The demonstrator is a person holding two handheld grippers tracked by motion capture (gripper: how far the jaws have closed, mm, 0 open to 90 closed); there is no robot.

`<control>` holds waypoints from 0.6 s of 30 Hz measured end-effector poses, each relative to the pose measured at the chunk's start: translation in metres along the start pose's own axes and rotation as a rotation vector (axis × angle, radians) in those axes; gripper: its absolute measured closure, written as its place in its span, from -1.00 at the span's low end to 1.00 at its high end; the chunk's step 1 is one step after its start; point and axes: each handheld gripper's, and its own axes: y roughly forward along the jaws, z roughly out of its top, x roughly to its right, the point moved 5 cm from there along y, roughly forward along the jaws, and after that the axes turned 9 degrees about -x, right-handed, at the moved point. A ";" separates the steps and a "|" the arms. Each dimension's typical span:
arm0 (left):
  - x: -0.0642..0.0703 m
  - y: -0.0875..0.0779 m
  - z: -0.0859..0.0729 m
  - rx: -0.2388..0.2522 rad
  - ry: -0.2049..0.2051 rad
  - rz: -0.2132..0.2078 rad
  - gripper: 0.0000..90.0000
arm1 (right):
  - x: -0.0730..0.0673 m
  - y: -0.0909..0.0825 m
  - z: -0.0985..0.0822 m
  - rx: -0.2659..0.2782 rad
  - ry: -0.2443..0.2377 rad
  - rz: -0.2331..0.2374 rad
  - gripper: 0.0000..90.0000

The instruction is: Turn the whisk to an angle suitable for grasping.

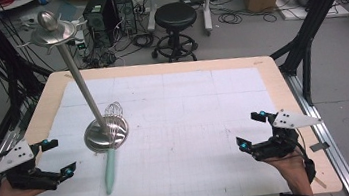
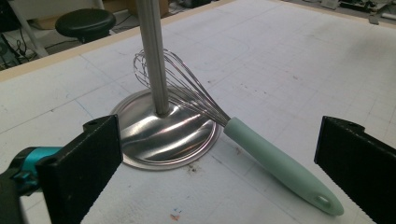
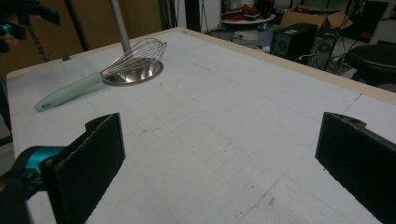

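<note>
While both hands wait low in the high view, the left gripper (image 1: pixel 55 157) and right gripper (image 1: pixel 253 128) gape wide, holding nothing. Left gripper view: a mint-handled wire whisk (image 2: pixel 261 149) lies across the round steel base of an upright metal stand (image 2: pixel 161 133). Right gripper view: whisk and stand sit far off.

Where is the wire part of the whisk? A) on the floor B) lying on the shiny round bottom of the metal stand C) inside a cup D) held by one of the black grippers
B: the whisk lies with its wires on the shiny round base of the metal stand, right beside the pole, while its green handle rests on the table and both grippers are open and away from it.
</note>
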 end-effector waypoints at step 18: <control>0.005 0.001 0.009 0.028 0.016 0.012 -0.96 | -0.001 -0.002 -0.002 -0.022 -0.015 0.007 -0.99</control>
